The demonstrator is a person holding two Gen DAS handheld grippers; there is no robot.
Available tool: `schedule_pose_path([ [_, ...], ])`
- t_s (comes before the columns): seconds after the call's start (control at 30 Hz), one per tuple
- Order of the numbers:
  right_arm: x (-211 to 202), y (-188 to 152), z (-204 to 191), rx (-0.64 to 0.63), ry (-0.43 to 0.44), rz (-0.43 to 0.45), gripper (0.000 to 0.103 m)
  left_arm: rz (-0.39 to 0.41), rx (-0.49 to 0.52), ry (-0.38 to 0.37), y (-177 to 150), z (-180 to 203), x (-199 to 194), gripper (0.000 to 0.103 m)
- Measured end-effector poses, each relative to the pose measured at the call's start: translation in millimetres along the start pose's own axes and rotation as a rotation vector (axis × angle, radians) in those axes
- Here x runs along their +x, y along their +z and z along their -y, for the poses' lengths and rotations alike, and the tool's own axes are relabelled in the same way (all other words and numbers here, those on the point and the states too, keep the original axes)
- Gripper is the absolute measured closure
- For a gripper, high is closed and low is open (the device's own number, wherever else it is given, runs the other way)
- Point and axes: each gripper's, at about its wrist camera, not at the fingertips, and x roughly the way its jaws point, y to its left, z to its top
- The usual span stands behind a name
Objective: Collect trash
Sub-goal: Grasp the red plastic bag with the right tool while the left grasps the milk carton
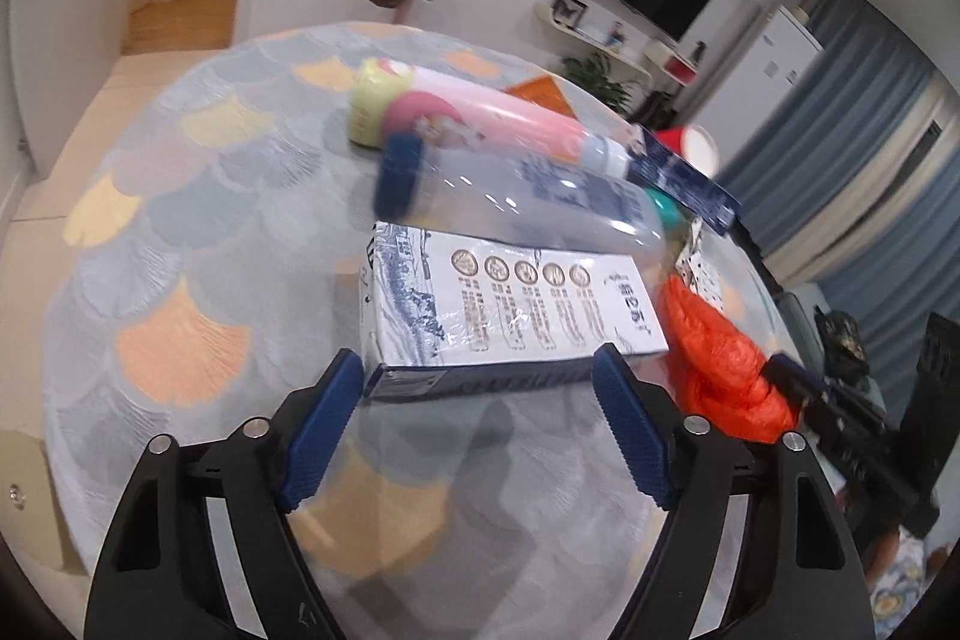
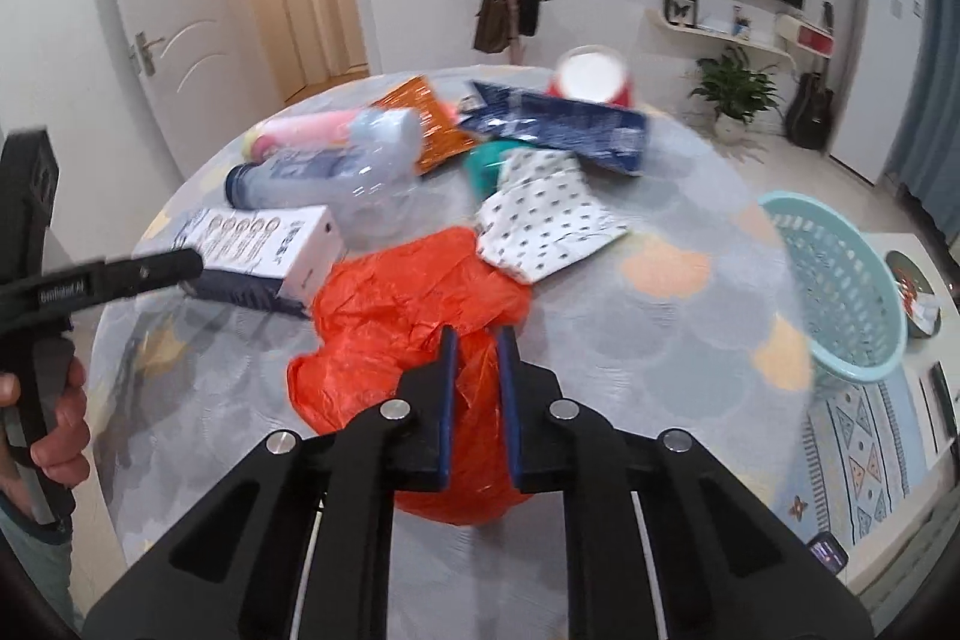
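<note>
Right gripper [image 2: 476,376]: jaws nearly closed, pinching orange bag [image 2: 390,304], lower centre
Left gripper [image 1: 480,400]: wide open, empty; white box [image 1: 510,310] just ahead, centre
Progress: early; basket [image 2: 840,280], right edge, looks empty; litter remains

Near edge of table [image 2: 600,340]: we see the plastic bag [image 2: 390,316] lying on it.
Left of bag: the carton [image 2: 264,244], touching it.
Behind carton: we find the clear bottle [image 2: 324,172], on its side.
Behind bag: the spotted packet [image 2: 540,220].
Right edge: the basket [image 2: 840,280] overhangs.
</note>
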Motion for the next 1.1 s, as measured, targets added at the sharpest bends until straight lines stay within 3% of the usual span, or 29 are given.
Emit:
schedule_pose_path([
  [0.17, -10, 1, 30, 0.046, -0.028, 0.009, 0.092, -0.058, 0.060, -0.068, -17, 26, -3, 0.030],
  [0.4, -3, -1, 53, 0.082, -0.008, -0.016, 0.090, -0.169, 0.277, -0.216, -53, 88, -12, 0.029],
  [0.47, -6, -2, 55, 0.084, 0.013, -0.014, 0.086, -0.169, 0.332, -0.237, -58, 101, -17, 0.028],
  [0.5, -7, -2, 56, 0.088, 0.024, -0.011, 0.076, -0.163, 0.353, -0.247, -58, 106, -20, 0.028],
  [0.53, -8, -2, 56, 0.093, 0.032, -0.007, 0.058, -0.143, 0.363, -0.245, -54, 110, -23, 0.026],
  [0.6, -13, -2, 52, 0.090, 0.034, 0.021, 0.043, -0.084, 0.365, -0.214, -44, 113, -26, 0.018],
  [0.7, -14, 1, 42, 0.058, 0.033, 0.029, 0.043, 0.008, 0.386, -0.032, -23, 118, -13, 0.017],
  [0.83, -5, -1, 34, 0.043, 0.032, 0.014, 0.030, 0.000, 0.421, 0.151, -13, 115, 22, 0.017],
  [0.9, 2, -3, 32, 0.035, 0.025, -0.004, 0.029, -0.034, 0.437, 0.165, -12, 115, 40, 0.017],
  [1.0, 15, -6, 31, 0.042, 0.035, -0.034, 0.026, -0.100, 0.436, 0.117, -10, 114, 58, 0.017],
  [1.1, 20, -5, 28, 0.030, 0.015, -0.035, 0.026, -0.126, 0.438, 0.151, -8, 119, 74, 0.020],
])
